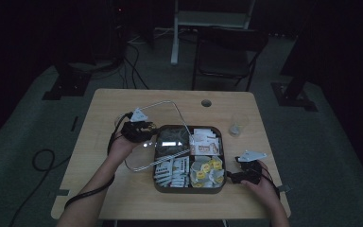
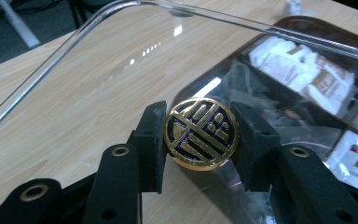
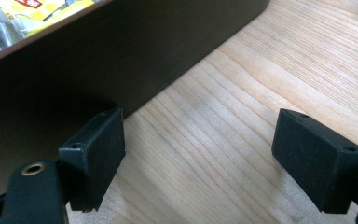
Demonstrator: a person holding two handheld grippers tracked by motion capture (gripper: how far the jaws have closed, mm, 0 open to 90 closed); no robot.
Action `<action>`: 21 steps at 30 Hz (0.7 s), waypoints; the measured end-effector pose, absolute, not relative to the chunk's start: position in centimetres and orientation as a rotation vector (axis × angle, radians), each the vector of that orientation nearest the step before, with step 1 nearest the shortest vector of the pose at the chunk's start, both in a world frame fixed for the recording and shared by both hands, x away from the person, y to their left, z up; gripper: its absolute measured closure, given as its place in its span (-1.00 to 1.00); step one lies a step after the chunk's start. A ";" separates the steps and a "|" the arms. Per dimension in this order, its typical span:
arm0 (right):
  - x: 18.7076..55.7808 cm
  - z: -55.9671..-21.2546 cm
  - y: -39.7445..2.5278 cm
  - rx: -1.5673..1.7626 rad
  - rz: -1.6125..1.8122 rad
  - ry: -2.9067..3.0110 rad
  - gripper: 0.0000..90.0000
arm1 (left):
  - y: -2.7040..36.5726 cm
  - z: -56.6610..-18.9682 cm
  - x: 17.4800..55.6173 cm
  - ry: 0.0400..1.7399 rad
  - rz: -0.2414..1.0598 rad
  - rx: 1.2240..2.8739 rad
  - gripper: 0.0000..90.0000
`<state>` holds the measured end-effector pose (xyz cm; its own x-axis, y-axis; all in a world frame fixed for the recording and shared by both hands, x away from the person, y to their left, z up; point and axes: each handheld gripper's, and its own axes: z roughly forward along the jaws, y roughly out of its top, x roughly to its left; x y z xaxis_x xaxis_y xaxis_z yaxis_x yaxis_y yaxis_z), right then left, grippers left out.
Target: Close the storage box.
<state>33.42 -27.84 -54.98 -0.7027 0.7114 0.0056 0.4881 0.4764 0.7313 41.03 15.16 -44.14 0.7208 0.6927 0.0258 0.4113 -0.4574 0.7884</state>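
While the left hand-held gripper [image 2: 200,135] clamps its black, matte jaws on the round knob [image 2: 201,134] of a clear lid [image 2: 121,56], that lid hangs tilted over the table [image 1: 123,189], its far edge raised above the box [image 1: 189,189]. The knob is a flat gold disc with a dark, glossy pattern of bars and dots, pressed on both sides by the ribbed pads. The lid is thin, transparent plastic, a rounded rectangle with a thick rim that catches white glints of light.

From the high view the lid [image 1: 156,132] sits at about nine o'clock from the box, overlapping its left compartments. The box is a dark, square tray split into four compartments: white sachets [image 1: 172,170] at seven o'clock, yellow-labelled bags [image 1: 208,171] at five o'clock, white and orange packets [image 1: 205,142] at one o'clock, and clear wrapped things at eleven o'clock.

The right hand-held gripper [image 3: 198,154] stands open, jaws well apart, low over the bare wood just beside the box's smooth dark wall [image 3: 121,60], holding nothing. It lies at four o'clock from the box [image 1: 246,172].

The table is pale wood with a fine straight grain, rounded corners and a cable hole [image 1: 206,102] near its far edge. A clear cup [image 1: 237,124] stands at two o'clock. Beyond, the room is dim, with grey floor, a black folding chair [image 1: 229,52] and loose cables [image 1: 132,61].
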 end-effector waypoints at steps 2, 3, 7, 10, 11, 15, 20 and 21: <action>33.4 -55.0 -27.8 1.019 1.059 2.428 -0.62 | 14.6 -44.1 40.8 0.812 0.431 2.115 0.32; 33.4 -55.0 -27.8 1.019 1.058 2.428 -0.62 | 14.3 -44.1 40.7 0.800 0.427 2.121 0.32; 33.4 -55.0 -27.8 1.019 1.059 2.428 -0.62 | 13.2 -44.0 40.2 0.755 0.407 2.130 0.32; 33.4 -55.0 -27.8 1.018 1.060 2.428 -0.62 | 12.2 -44.2 39.9 0.712 0.392 2.148 0.32; 33.4 -55.0 -27.8 1.019 1.059 2.428 -0.62 | 11.8 -44.2 39.8 0.697 0.384 2.161 0.32; 33.4 -55.0 -27.8 1.018 1.059 2.428 -0.63 | 10.7 -44.3 39.5 0.657 0.354 2.170 0.32; 33.4 -55.0 -27.8 1.018 1.060 2.428 -0.63 | 9.4 -44.2 39.2 0.607 0.330 2.187 0.32; 33.4 -55.0 -27.8 1.019 1.059 2.428 -0.63 | 9.2 -44.2 39.1 0.600 0.320 2.184 0.32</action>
